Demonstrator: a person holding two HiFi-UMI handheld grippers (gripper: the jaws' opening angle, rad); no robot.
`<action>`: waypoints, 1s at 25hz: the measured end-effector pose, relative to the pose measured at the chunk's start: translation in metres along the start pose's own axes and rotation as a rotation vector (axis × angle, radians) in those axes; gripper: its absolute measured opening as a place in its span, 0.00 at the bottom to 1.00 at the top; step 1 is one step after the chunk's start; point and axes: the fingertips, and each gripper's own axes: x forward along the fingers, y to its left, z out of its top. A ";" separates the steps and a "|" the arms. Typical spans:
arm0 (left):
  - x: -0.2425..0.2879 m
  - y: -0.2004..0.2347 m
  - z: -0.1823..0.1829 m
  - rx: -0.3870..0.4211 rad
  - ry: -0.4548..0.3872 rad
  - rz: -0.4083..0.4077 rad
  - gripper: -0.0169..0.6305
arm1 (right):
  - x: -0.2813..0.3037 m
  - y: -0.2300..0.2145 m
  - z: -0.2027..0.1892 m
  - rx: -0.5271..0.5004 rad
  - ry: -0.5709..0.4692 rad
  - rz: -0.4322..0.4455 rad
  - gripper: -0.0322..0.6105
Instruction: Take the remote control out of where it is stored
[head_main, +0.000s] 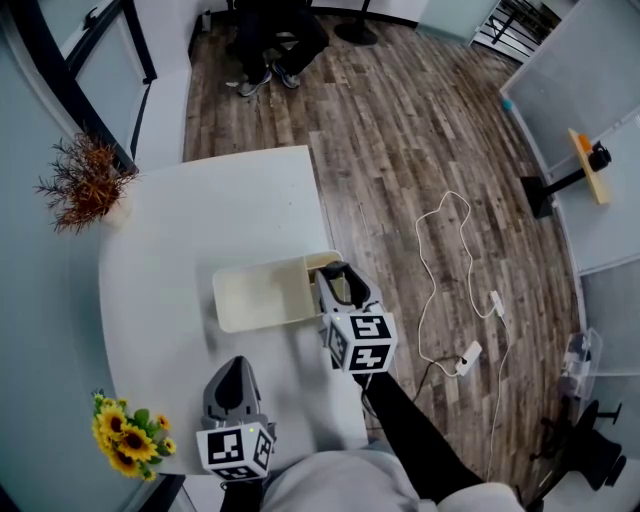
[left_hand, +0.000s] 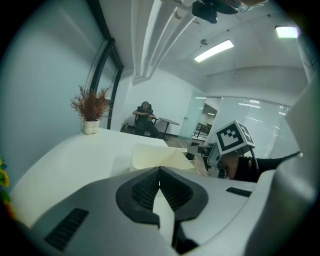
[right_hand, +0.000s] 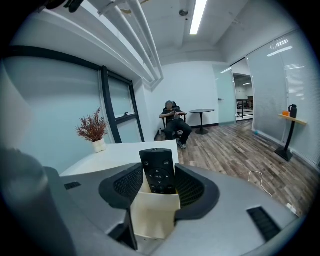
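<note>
The flat black remote control (right_hand: 157, 167), upright in a cream box (right_hand: 155, 215), is clamped by the right gripper (right_hand: 159, 176); the left gripper (left_hand: 160, 172) is closed, empty.

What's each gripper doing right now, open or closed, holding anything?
Left gripper: closed, holding nothing.
Right gripper: closed on the remote control standing in the cream box.

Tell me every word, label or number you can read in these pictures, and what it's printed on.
No text here reads clearly.
Remote control: small white marks on its buttons, too small to read.
Right cube: black-and-white square patterns only, no letters or digits.
Left cube: the same kind of pattern, no letters or digits.
</note>
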 end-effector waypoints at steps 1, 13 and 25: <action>0.000 0.001 0.001 0.000 -0.001 0.002 0.04 | 0.000 0.000 0.000 0.001 0.000 0.001 0.36; -0.004 0.001 0.002 -0.006 -0.014 0.012 0.04 | -0.004 -0.002 0.003 0.003 -0.010 0.001 0.35; -0.007 0.002 0.005 -0.010 -0.030 0.018 0.04 | -0.007 0.000 0.010 -0.004 -0.030 0.004 0.34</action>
